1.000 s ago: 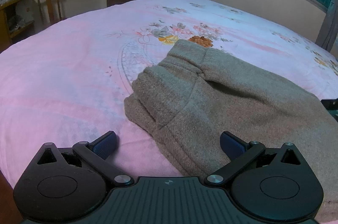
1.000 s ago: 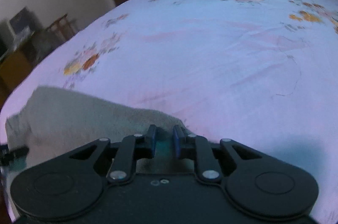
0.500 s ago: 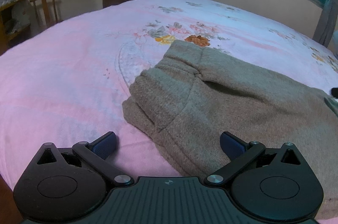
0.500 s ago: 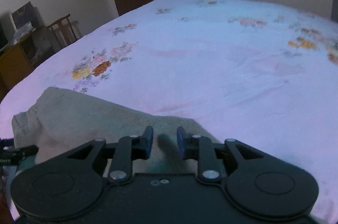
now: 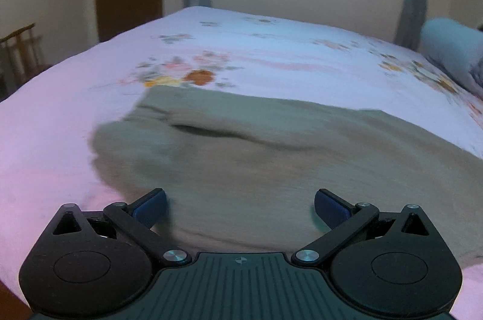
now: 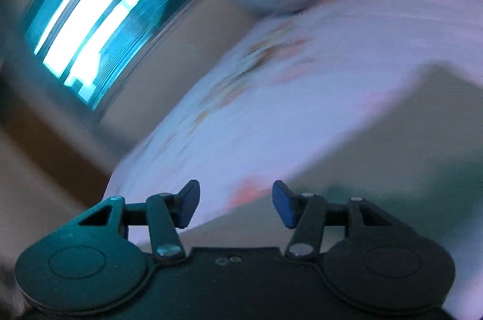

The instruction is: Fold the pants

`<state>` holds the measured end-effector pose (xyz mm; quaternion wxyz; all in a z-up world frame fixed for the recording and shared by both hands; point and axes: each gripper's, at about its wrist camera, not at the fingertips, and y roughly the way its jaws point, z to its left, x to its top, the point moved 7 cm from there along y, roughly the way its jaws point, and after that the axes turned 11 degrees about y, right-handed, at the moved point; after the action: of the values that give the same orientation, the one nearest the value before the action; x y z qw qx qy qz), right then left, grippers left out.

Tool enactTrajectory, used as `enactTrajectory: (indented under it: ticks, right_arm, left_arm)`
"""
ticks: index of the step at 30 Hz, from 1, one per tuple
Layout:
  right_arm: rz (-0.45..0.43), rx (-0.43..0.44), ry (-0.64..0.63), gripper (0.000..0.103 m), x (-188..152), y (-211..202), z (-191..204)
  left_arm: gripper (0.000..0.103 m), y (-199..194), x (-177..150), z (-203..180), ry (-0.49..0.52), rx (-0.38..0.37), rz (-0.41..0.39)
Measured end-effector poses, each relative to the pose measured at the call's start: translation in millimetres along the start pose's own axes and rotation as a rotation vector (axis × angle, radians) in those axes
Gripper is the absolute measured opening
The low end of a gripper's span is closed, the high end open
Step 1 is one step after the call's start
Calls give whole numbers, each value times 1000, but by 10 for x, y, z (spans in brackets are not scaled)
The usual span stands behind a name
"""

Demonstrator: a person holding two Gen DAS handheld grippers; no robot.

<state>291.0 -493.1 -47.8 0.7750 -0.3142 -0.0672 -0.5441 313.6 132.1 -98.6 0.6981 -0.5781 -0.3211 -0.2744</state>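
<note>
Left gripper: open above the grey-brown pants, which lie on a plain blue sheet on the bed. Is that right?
Not quite. The left wrist view shows the left gripper open above the grey-brown pants, but the sheet is not plain blue: it is pink with a floral print. The rest stands.

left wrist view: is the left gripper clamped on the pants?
No. The left gripper stands wide open above the pants, both pads clear of the cloth.
</note>
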Motion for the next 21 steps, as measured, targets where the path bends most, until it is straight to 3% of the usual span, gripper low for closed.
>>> enactTrajectory:
  ticks: [4, 6, 9, 15, 20, 21]
  right_arm:
    - [-100, -64, 200, 44, 236, -525, -775]
    - [-119, -98, 281, 41, 271, -623, -1094]
    - [-132, -100, 429, 37, 281, -640, -1474]
    - [-149, -57, 459, 34, 375, -572, -1662]
    - [-181, -67, 454, 24, 456, -653, -1674]
    - [-175, -74, 423, 17, 464, -651, -1646]
  left_arm:
    - [103, -23, 15, -406, 76, -40, 13]
    - [103, 94, -89, -589, 115, -58, 90]
    - [103, 24, -46, -648, 106, -35, 75]
    - [103, -49, -32, -899, 147, -37, 70]
    - [103, -43, -40, -933, 141, -30, 82]
    - [103, -36, -48, -934, 145, -33, 83]
